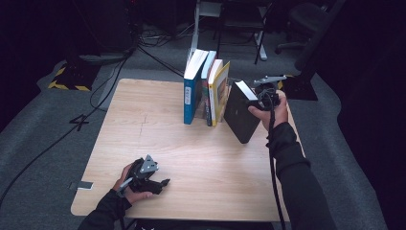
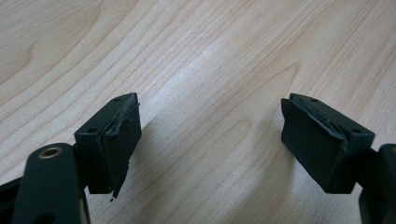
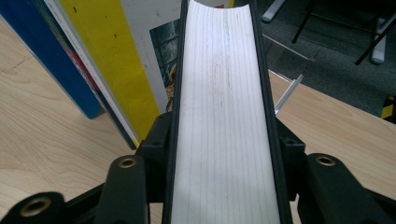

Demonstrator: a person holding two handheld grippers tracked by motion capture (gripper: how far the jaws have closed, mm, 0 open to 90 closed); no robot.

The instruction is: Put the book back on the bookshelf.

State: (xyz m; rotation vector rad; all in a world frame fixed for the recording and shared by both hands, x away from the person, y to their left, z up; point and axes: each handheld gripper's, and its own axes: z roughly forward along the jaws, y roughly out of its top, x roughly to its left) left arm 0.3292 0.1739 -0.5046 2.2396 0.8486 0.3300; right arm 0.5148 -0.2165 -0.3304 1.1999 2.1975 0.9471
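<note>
- My right tool [image 1: 255, 101] is clamped on the black book [image 1: 241, 117], its jaws pressing the two covers with the white page block [image 3: 224, 116] running up between them.
- The black book is just to the right of the row of books [image 1: 206, 91], tilted with its top leaning away from the row, and apart from it; I cannot tell whether its lower corner touches the table [image 1: 143, 124] or hangs just above.
- I judge the step in hand to be bringing this book up against the row, so that it stands as the next one on the right.
- The next move calls for tipping the book upright and sliding it left until its cover meets the yellow book [image 1: 220, 93], the last in the row, without pushing the leaning row over.
- The black book is a thick volume with plain matt black covers and clean white page edges, slightly hollowed along the top.
- My left tool [image 2: 210, 135] rests near the front left of the table, well apart from the row, its jaws wide with only bare wood between them.
</note>
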